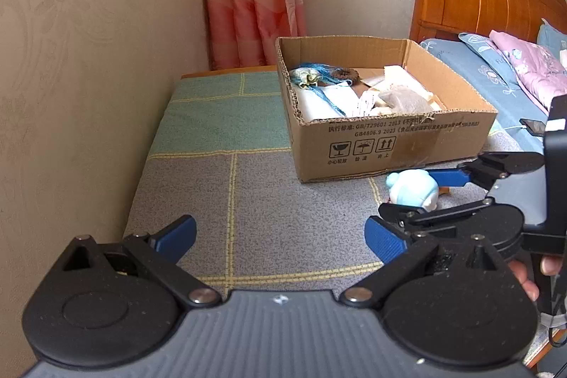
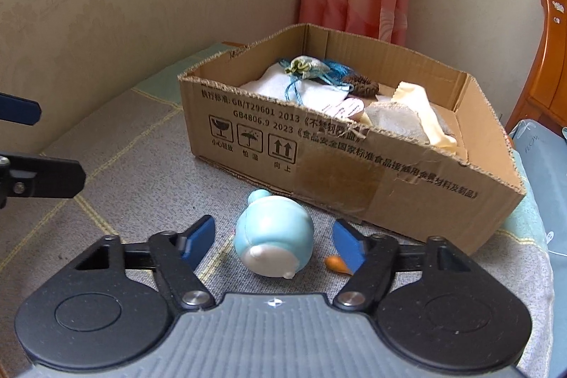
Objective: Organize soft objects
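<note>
Grey checked bedding carries a cardboard box [image 2: 354,165], and a pale blue toy [image 2: 271,238] lies just at its 6 o'clock. It looks light, squashy and smooth, so grip the round belly. Its long axis runs 11 to 5 o'clock, white end nearest. Right claw [image 2: 274,236] brackets it, jaws apart, not touching. Left claw [image 1: 280,236] gapes, empty.
</note>
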{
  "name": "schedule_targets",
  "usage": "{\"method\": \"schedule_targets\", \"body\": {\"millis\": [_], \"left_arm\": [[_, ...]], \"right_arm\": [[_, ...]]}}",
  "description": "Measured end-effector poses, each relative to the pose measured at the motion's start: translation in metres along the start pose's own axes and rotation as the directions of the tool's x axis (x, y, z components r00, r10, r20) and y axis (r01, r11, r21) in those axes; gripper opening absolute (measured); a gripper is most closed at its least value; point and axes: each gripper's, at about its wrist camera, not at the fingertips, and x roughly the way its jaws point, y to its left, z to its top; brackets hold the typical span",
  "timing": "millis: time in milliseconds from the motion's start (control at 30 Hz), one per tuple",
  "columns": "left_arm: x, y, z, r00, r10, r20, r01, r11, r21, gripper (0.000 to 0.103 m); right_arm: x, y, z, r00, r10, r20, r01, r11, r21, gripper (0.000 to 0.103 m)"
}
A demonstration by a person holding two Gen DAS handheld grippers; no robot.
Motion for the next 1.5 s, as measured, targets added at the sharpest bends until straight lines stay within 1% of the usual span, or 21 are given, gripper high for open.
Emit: {"method": "schedule_targets", "body": {"millis": [33,100,133,333,533,833,967,1267,1500], "left_arm": [[0.0,-0.001,0.0,1.0,0.0,-0.001,0.0,1.0,0.002,0.101],[0.001,-0.002,0.0,1.0,0.001,-0.003,-0.001,1.0,0.006,0.101],[0.0,-0.002,0.0,1.0,0.001,-0.004,-0.001,1.0,0.007,0.101],[0.002,-0.006,0.001,1.0,0.006,-0.012,-0.005,1.0,0.016,0.101],[0.002,-0.015,0.003,1.0,0.006,-0.014,-0.006,0.999,0.04,0.101],[0.008,-0.038,0.013,1.0,-0.001,-0.03,0.003,0.997,0.078,0.101],[0.019,-0.055,0.019,0.999,-0.011,-0.042,0.015,0.994,0.105,0.101],[0.059,-0.103,0.031,0.994,-0.074,-0.085,0.086,0.986,0.143,0.101],[0.077,-0.13,0.033,0.991,-0.098,-0.092,0.112,0.981,0.16,0.101]], "right_arm": [[0.001,0.0,0.0,1.0,0.0,-0.004,0.0,1.0,0.004,0.067],[0.003,-0.002,-0.001,1.0,-0.003,-0.011,0.003,1.0,0.012,0.055],[0.003,-0.002,-0.001,1.0,0.0,-0.012,0.0,1.0,0.016,0.052],[-0.006,-0.007,-0.003,1.0,0.016,-0.005,-0.016,0.999,0.043,0.051],[-0.028,-0.013,-0.002,1.0,0.007,0.025,-0.009,0.999,0.048,0.051],[-0.066,-0.034,-0.014,0.998,-0.034,0.056,0.03,0.997,0.078,0.051],[-0.075,-0.048,-0.026,0.996,-0.069,0.047,0.065,0.994,0.085,0.051],[-0.076,-0.074,-0.055,0.993,-0.117,-0.019,0.118,0.987,0.108,0.051],[-0.069,-0.08,-0.065,0.992,-0.125,-0.036,0.128,0.986,0.105,0.051]]}}
